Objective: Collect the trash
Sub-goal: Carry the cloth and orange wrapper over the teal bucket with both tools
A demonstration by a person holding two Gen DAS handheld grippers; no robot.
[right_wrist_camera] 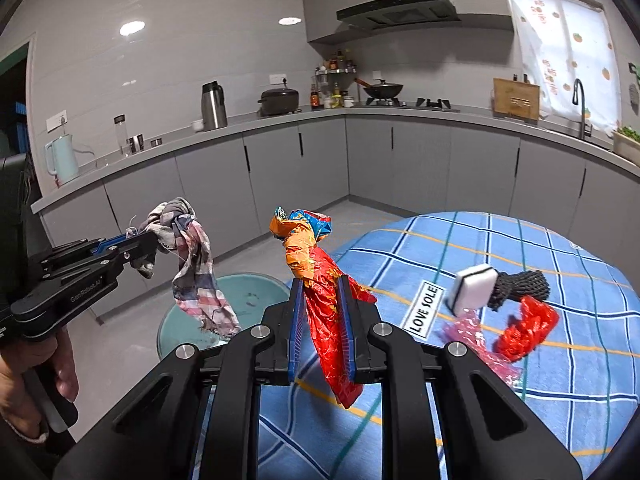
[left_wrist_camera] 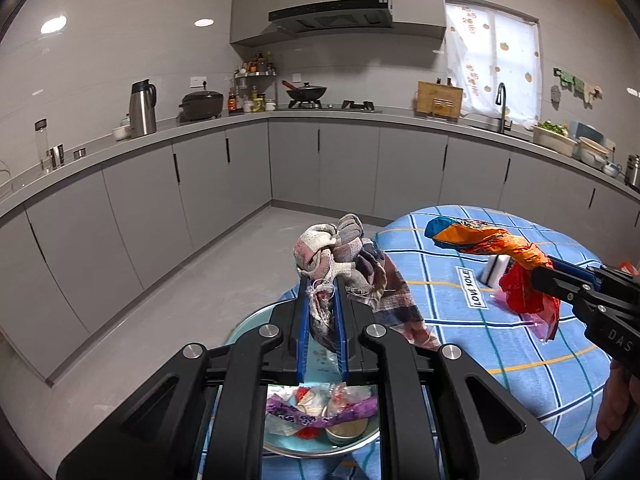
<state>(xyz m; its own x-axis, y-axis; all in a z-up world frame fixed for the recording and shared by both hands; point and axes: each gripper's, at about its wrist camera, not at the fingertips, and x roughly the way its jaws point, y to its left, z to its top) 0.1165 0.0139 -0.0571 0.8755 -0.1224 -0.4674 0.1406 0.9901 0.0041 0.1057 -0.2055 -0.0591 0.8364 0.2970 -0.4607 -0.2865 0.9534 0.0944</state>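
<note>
My left gripper [left_wrist_camera: 320,284] is shut on a crumpled plaid rag [left_wrist_camera: 344,256] and holds it above a teal bin [left_wrist_camera: 248,320] with wrappers inside [left_wrist_camera: 320,412]. In the right wrist view the left gripper [right_wrist_camera: 154,242] holds the rag [right_wrist_camera: 196,276] over the bin [right_wrist_camera: 256,292]. My right gripper [right_wrist_camera: 322,284] is shut on an orange-and-red snack wrapper [right_wrist_camera: 320,292], held above the table edge. That wrapper [left_wrist_camera: 492,244] and the right gripper [left_wrist_camera: 538,270] show at the right of the left wrist view.
A round table with a blue checked cloth [right_wrist_camera: 560,360] holds a white sponge [right_wrist_camera: 472,290], black foam netting [right_wrist_camera: 520,288], a red plastic scrap [right_wrist_camera: 528,328] and a pink wrapper [right_wrist_camera: 476,340]. Grey kitchen cabinets [right_wrist_camera: 280,168] run along the walls.
</note>
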